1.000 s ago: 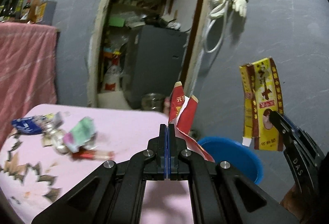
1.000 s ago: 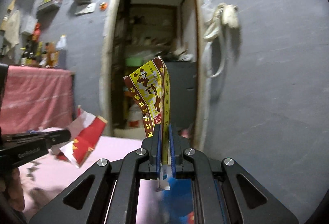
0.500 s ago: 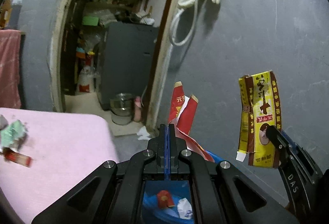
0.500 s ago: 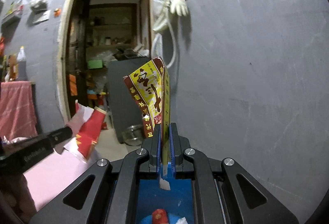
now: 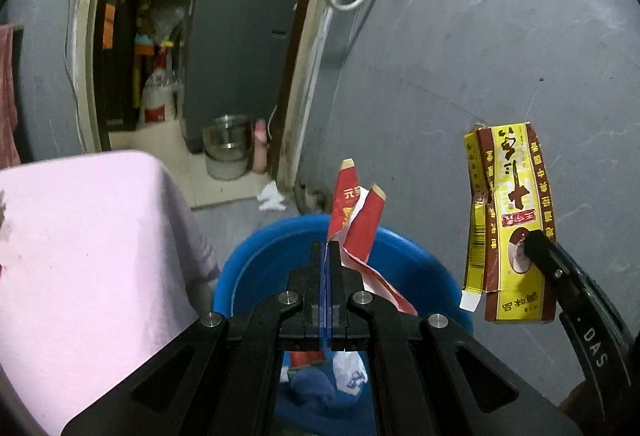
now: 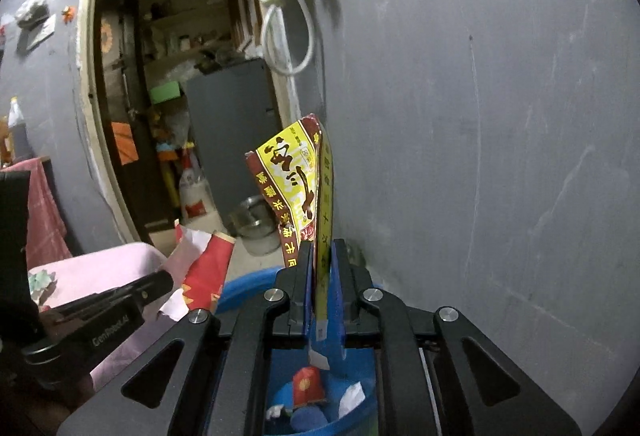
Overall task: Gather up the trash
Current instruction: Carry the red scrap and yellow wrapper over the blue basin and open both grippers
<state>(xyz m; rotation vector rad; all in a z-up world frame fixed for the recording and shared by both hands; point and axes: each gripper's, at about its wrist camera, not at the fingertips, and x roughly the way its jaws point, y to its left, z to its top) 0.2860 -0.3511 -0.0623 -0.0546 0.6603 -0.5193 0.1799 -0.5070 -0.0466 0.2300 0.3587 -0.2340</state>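
Note:
My left gripper (image 5: 328,260) is shut on a torn red and white wrapper (image 5: 356,220) and holds it over the blue basin (image 5: 256,268). My right gripper (image 6: 322,264) is shut on a flattened yellow and brown carton (image 6: 296,188), also above the blue basin (image 6: 240,288). The carton (image 5: 508,220) and the right gripper's finger show at the right of the left wrist view. The red wrapper (image 6: 208,276) and the left gripper show at the left of the right wrist view. Scraps of red, white and blue trash (image 5: 344,376) lie in the basin.
A table with a pink cloth (image 5: 80,256) stands left of the basin, with some trash (image 6: 40,282) on it. A grey wall (image 6: 480,116) is close behind. An open doorway (image 5: 192,56) leads to a cluttered room with a metal pot (image 5: 226,152) on its floor.
Both grippers have swung right, away from the table, and tilted down over the blue basin, still holding the wrapper and the carton. The basin's inside now shows.

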